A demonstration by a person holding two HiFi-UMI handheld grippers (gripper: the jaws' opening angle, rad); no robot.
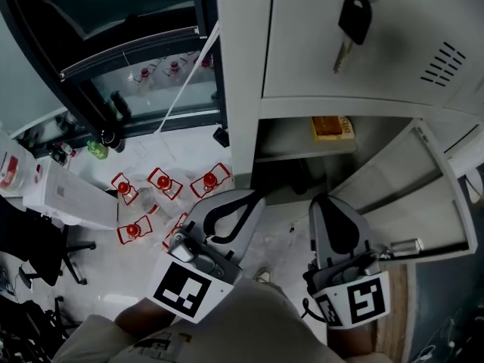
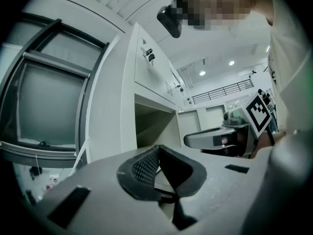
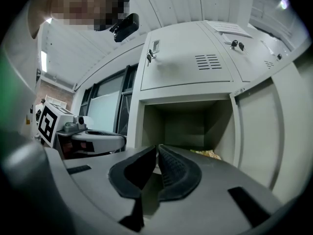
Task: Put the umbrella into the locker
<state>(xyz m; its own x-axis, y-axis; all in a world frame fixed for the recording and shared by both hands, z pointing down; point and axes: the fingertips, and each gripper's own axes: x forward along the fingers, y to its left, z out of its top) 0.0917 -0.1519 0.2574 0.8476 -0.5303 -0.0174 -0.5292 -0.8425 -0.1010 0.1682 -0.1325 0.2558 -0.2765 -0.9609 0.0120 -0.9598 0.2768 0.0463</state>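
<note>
No umbrella shows in any view. The open locker compartment (image 1: 291, 141) faces me, grey inside, and in the right gripper view this compartment (image 3: 186, 126) lies straight ahead. My left gripper (image 1: 255, 193) hangs in front of the compartment's lower left corner; in its own view the left gripper (image 2: 157, 147) has its pads meeting at the tips with nothing between them. My right gripper (image 1: 324, 199) is beside it, before the compartment's mouth. Seen from its own camera, the right gripper (image 3: 157, 147) is shut and empty.
A yellow-brown box (image 1: 333, 128) lies on the compartment's floor at the right. The locker door (image 1: 412, 195) stands swung open at the right. A black key (image 1: 354, 21) hangs from the closed door above. Several red-capped bottles (image 1: 162, 181) stand on the floor at the left, near a white box (image 1: 68, 195).
</note>
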